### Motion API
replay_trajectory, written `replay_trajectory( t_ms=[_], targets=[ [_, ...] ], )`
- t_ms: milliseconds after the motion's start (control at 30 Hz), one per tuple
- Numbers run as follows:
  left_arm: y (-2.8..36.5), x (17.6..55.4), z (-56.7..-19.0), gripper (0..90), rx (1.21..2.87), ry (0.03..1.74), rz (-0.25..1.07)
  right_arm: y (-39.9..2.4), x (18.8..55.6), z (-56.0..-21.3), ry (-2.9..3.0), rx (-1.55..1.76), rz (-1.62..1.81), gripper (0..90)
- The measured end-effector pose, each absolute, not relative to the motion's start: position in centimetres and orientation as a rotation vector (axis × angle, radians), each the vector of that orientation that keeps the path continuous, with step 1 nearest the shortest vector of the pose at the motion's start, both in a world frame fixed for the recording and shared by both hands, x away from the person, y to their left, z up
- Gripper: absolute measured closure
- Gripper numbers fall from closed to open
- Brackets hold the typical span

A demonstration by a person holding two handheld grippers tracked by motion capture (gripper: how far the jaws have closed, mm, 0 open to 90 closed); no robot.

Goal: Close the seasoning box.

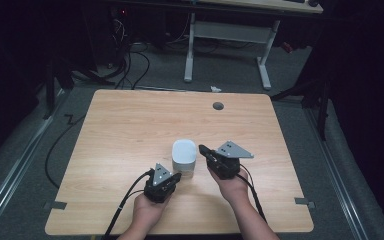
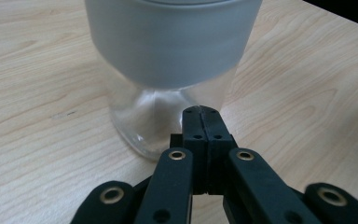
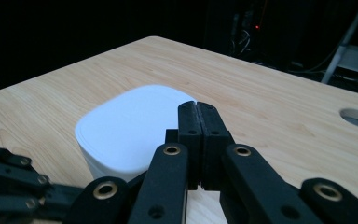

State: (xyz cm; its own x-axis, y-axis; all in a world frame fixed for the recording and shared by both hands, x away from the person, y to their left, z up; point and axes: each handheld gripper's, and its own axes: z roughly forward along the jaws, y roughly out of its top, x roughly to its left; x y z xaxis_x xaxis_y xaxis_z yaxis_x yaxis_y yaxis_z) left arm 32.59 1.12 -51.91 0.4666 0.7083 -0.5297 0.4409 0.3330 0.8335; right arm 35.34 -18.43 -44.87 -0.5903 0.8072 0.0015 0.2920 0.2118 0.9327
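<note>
A clear glass jar [image 1: 184, 160] with a white rounded-square lid [image 1: 184, 150] stands upright near the middle of the wooden table [image 1: 130, 125]. My left gripper [image 1: 176, 176] is low at the jar's near-left side, its jaws pressed together with nothing between them. In the left gripper view its tips [image 2: 201, 112] sit right against the jar's glass base [image 2: 144, 121] under the lid [image 2: 172, 42]. My right gripper [image 1: 202, 150] is at the jar's right, level with the lid, jaws also together. In the right gripper view its tips [image 3: 196, 106] reach the lid's [image 3: 130, 126] edge.
A round cable hole [image 1: 218, 106] lies in the table's far right part. Beyond the table stand a white desk frame [image 1: 230, 45] and cables on the floor. Tape marks [image 1: 55, 205] sit at the near edges. The left gripper's linkage [image 3: 9, 177] shows in the right gripper view.
</note>
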Motion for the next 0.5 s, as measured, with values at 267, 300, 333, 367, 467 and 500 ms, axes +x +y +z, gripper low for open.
replay_trajectory(
  t_ms=[267,300,333,367,467,500],
  targets=[
    [6.8,33.1,-51.5,77.4,1.298,1.178,0.337,-24.8,33.5,-47.9,1.947,1.197,1.271,84.4],
    [8.0,33.6,-51.7,74.3,1.313,1.185,0.379,-25.5,33.4,-48.2,1.940,1.218,1.257,82.9],
    [8.9,34.1,-51.9,70.5,1.331,1.194,0.412,-26.7,33.2,-48.7,1.922,1.252,1.238,81.1],
    [9.8,34.4,-52.2,65.4,1.352,1.203,0.447,-27.7,32.9,-49.0,1.904,1.271,1.222,79.3],
    [12.4,34.1,-53.3,55.0,1.339,1.231,0.525,-30.2,31.6,-49.9,1.834,1.330,1.166,69.7],
    [13.1,33.8,-53.7,53.4,1.319,1.250,0.528,-30.8,31.0,-50.2,1.817,1.348,1.139,66.0]
  ],
)
